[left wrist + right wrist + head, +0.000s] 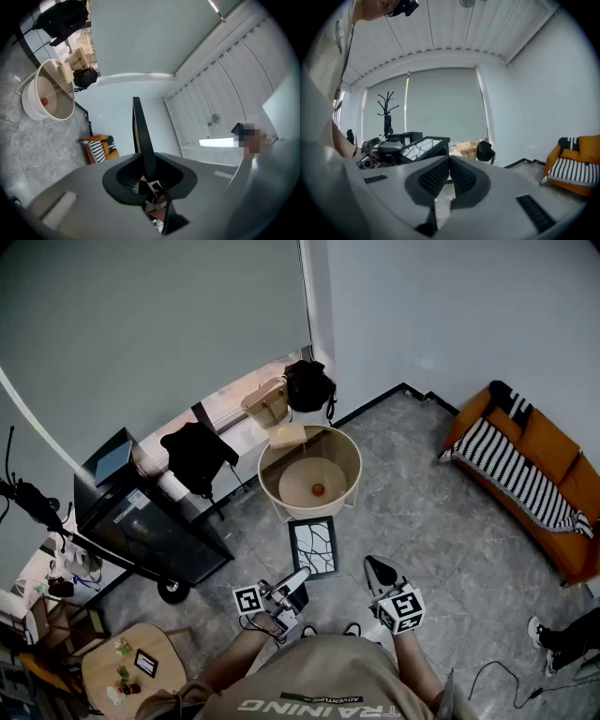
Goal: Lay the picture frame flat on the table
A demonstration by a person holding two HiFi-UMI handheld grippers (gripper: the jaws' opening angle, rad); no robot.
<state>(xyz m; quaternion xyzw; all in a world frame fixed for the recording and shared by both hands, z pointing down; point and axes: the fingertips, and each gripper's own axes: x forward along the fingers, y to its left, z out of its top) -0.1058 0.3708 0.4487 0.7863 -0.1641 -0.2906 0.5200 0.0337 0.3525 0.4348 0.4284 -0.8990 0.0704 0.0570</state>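
Picture frame (314, 547) is in the air, in front of the person and above the grey floor (422, 502), not on any desk yet. In the head view its glass w/ the branch pattern faces up toward the camera, tilted. In the left gripper view it shows edge-on as a thin dark blade (139, 131) standing up from betw. the jaws. Left gripper (298, 579) has its jaws narrow, clamped on the frame's near lower edge. It carries the frame alone. Right gripper (375, 568) is just beside it, apart from the frame, w/ jaws together and nothing betw. them. The round rimmed desk (352, 460) w/ a small red ball (318, 489) inside is just beyond the frame. An orange sofa (534, 479) is well apart at right. Progress, as a judgement: pick-up done, laying down not yet. Left to do: carry the frame over a desk top, tip it level, set it flat and let go. Which desk is meant can't be told.
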